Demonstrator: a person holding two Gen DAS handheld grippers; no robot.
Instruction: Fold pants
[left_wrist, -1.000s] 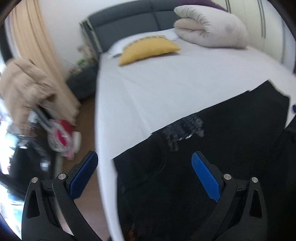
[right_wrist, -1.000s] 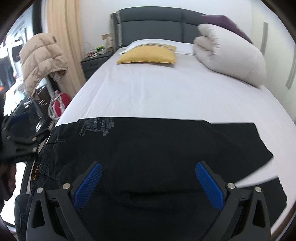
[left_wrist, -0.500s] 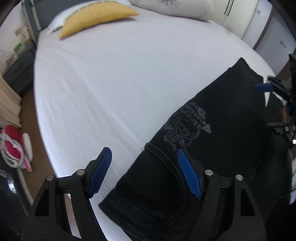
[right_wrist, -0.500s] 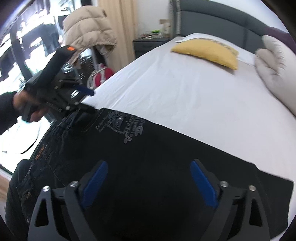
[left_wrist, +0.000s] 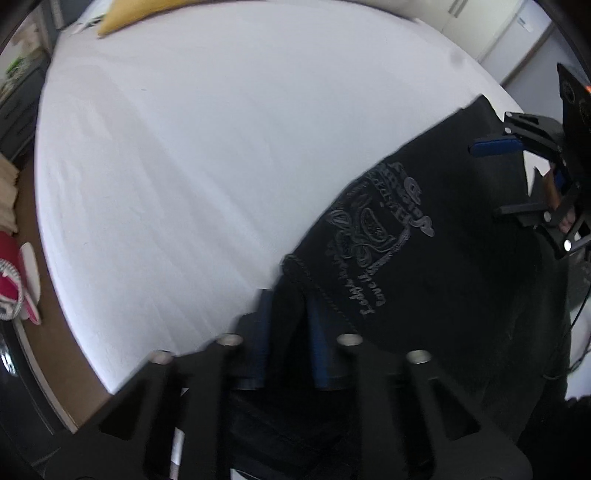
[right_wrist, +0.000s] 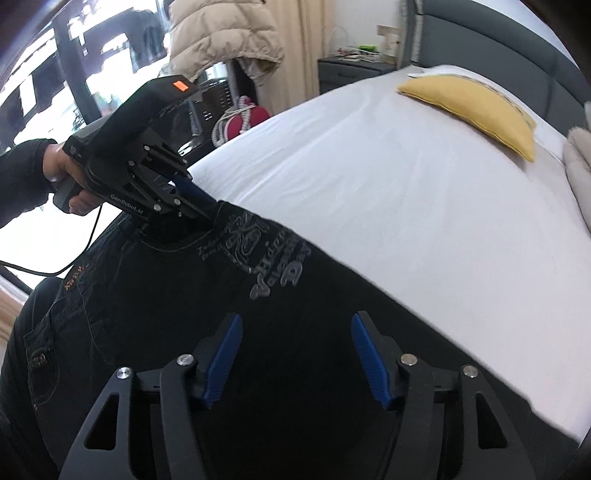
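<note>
Black pants (right_wrist: 155, 295): laid flat along the near edge of the bed (right_wrist: 406, 206), the waist end at the bed's left corner as seen from the right wrist, a grey printed emblem (right_wrist: 266, 254) on the upper face.

Right gripper (right_wrist: 295, 354): held just above the pants, nearest the viewer, past the emblem from the waist. Its jaws are closing but are seen spread, blue pads (right_wrist: 223, 358) apart, with dark fabric beneath them and nothing pinched.

Left gripper (left_wrist: 286, 332): set at the waist corner of the pants, beside the emblem. Its jaws are closing, and a fold of the waistband is seen pinched between the blue pads (left_wrist: 319, 343). In the right wrist view it (right_wrist: 201, 206) is carried by a hand (right_wrist: 68, 177) in a dark sleeve.

Yellow cushion (right_wrist: 476, 110): placed well beyond the pants, near the grey headboard (right_wrist: 498, 33).

Beige padded jacket (right_wrist: 221, 33): hung beyond the bed's left side, with a nightstand (right_wrist: 351, 72) farther back.
</note>
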